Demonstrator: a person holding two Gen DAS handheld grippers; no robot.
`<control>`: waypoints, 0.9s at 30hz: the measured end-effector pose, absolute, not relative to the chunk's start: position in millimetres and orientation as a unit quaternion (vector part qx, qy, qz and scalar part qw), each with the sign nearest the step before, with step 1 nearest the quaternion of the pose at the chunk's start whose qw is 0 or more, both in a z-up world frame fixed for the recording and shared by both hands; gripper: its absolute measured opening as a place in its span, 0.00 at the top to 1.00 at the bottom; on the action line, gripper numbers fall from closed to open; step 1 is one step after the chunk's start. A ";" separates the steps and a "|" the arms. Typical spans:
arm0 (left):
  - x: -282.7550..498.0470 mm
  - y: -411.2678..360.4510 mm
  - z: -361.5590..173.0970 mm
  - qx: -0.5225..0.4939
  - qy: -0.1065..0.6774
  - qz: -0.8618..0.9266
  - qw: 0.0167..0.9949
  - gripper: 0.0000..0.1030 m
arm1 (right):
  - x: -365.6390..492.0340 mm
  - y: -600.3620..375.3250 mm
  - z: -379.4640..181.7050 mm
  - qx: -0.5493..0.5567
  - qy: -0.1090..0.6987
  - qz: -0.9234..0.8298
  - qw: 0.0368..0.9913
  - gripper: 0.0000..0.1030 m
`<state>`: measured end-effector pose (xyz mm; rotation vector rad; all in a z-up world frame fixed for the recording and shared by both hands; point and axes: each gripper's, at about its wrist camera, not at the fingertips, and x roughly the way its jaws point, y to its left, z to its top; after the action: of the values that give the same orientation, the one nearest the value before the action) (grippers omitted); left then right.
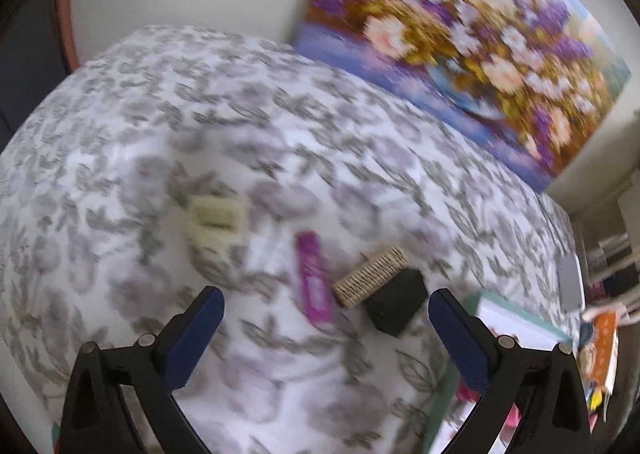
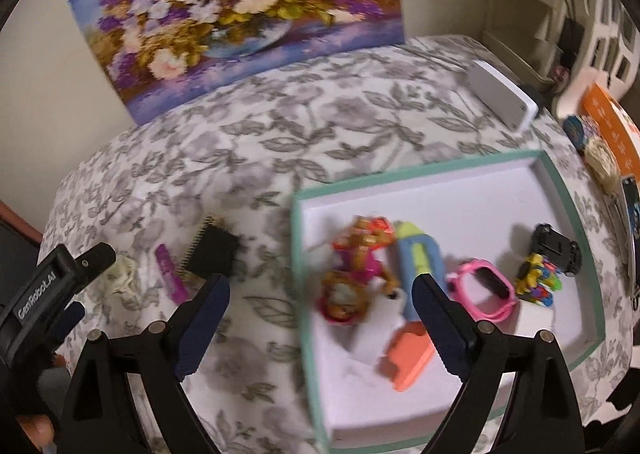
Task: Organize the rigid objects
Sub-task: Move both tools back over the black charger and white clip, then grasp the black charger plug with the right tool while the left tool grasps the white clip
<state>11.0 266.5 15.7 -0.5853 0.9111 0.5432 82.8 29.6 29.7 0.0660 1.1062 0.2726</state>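
Both tongs are released and carry nothing: the left tongs (image 1: 326,304) and the right tongs (image 2: 322,290) are spread wide. The green-rimmed box (image 2: 576,214) on the flower-patterned table (image 2: 280,126) already holds several toys, among them a pink watch (image 2: 482,290). Left outside it are a black block with a woven side (image 1: 394,302), a purple stick (image 1: 314,278) and a cream holder (image 1: 216,220). The collecting step is judged partly done. Next, the left tongs are to be lowered astride the black block, clenched, and carried to the box.

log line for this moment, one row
left gripper: open, empty | right gripper: open, empty | box: holds toys | purple bar: on bedspread
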 end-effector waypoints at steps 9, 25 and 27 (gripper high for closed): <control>-10.8 328.6 9.8 -0.295 0.411 0.302 0.808 0.00 | 74.6 86.7 31.1 0.001 0.502 0.186 0.845 0.10; 9.0 365.8 -25.7 -0.312 0.452 0.290 0.784 0.00 | 100.2 117.2 -15.5 0.038 0.537 0.198 0.819 0.17; 15.1 363.8 -30.8 -0.307 0.459 0.286 0.783 0.00 | 104.7 117.1 -19.1 0.044 0.539 0.198 0.818 0.18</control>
<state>15.1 363.8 -30.8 -0.6637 0.9900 0.6181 104.7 117.1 -19.1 0.0939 1.1483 0.4210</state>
